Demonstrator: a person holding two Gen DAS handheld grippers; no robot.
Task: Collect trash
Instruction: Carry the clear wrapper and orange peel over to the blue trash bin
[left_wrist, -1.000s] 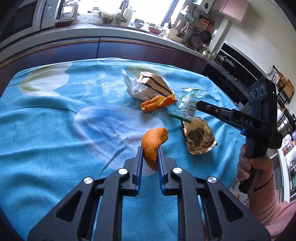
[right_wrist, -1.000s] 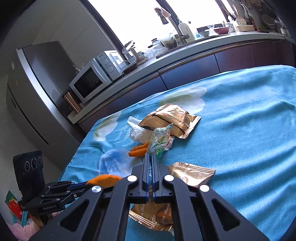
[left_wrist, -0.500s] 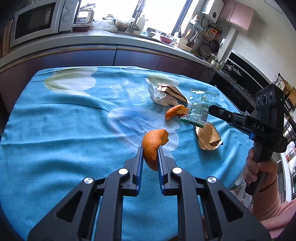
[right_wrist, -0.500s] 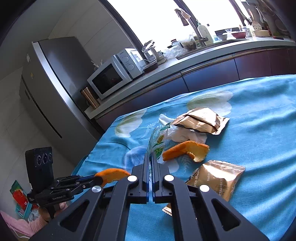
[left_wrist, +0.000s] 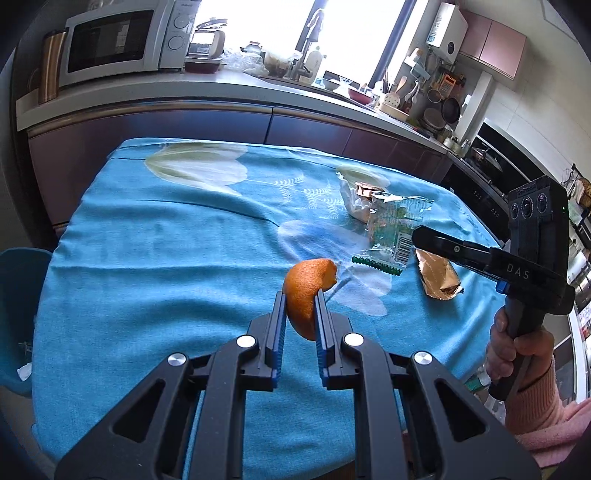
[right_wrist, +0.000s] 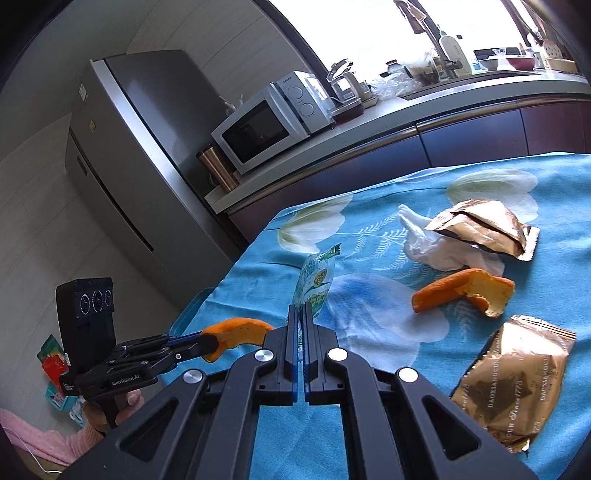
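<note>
Now we note both tongs lifted above the blue flowered tablecloth (left_wrist: 155, 266), each with trash in its grip. Left gripper (left_wrist: 300, 314) stands only narrowly parted, its blue pads clamped on a curved orange peel (left_wrist: 304, 291); the peel's long axis runs up and away out of the jaws, its torn tip curling to the right. From the right wrist view we see that same peel edge-on, poking out sideways toward the right tongs.

Right gripper (right_wrist: 300, 325) is fully closed, pinching the lower edge of a clear green-printed wrapper (right_wrist: 316, 280). The wrapper stands nearly upright from the fingertips, long axis pointing up and slightly right, crimped end uppermost.

Ahead and to the right of the right tongs lies a second orange peel (right_wrist: 461, 291), long axis roughly level across the view, pith side open toward the right. Beyond it we see crumpled white tissue (right_wrist: 436, 247) touching a gold packet (right_wrist: 484, 229). Just right of the right gripper's arm lies another gold wrapper (right_wrist: 513, 380), flat on the cloth.

Past the left gripper, off the table edge at far left, sits a blue bin (left_wrist: 18, 314); nothing lies on the cloth between
</note>
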